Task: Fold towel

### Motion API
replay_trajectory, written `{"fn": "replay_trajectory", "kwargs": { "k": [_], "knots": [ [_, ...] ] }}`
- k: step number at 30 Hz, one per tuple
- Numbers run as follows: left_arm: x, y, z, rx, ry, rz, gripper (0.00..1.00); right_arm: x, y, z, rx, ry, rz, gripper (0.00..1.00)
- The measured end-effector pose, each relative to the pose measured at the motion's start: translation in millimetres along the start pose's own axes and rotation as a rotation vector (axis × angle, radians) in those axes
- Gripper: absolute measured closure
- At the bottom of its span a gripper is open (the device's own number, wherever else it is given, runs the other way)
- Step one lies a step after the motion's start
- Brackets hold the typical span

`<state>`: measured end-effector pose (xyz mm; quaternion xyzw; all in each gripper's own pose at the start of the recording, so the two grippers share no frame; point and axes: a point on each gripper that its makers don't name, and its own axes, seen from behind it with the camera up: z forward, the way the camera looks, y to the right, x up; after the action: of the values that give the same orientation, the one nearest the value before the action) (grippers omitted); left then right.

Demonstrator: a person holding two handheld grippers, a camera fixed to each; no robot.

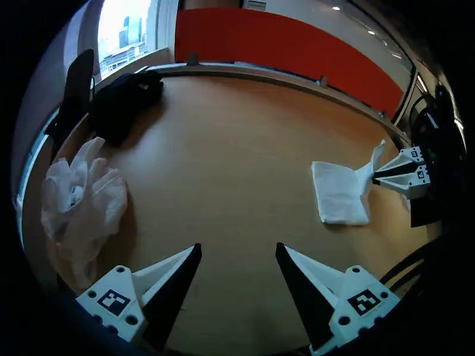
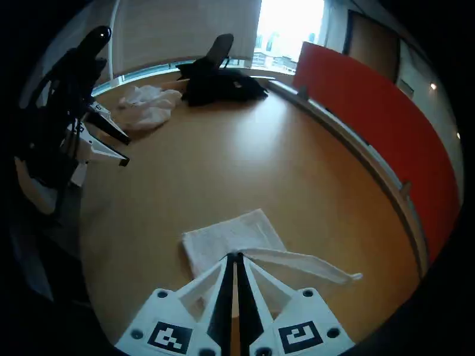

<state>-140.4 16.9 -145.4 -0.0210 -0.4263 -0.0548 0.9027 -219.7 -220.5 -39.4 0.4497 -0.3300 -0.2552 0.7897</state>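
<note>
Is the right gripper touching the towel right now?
Touching. In the left gripper view, the right gripper has its closed tips pinching a lifted corner of the towel.

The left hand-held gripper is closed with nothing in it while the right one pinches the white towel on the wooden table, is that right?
No: the left gripper view shows the left hand-held gripper open, fingers spread wide, nothing in it. The right hand-held gripper does pinch the white towel on the wooden table.
</note>
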Motion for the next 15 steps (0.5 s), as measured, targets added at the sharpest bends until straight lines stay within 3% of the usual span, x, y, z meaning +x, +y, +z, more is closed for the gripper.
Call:
{"fn": "replay_trajectory", "kwargs": {
  "k": [8, 15],
  "knots": [
    [-4, -13.2, -4.0, 0.017, 0.001, -0.026, 0.07, 2, -14, 10.7, 0.051, -0.021, -0.03, 0.96],
    [-4, -17.4, -4.6, 0.021, 0.004, -0.033, 0.07, 0, -21, 17.3, 0.072, -0.038, -0.039, 0.96]
  ]
}}
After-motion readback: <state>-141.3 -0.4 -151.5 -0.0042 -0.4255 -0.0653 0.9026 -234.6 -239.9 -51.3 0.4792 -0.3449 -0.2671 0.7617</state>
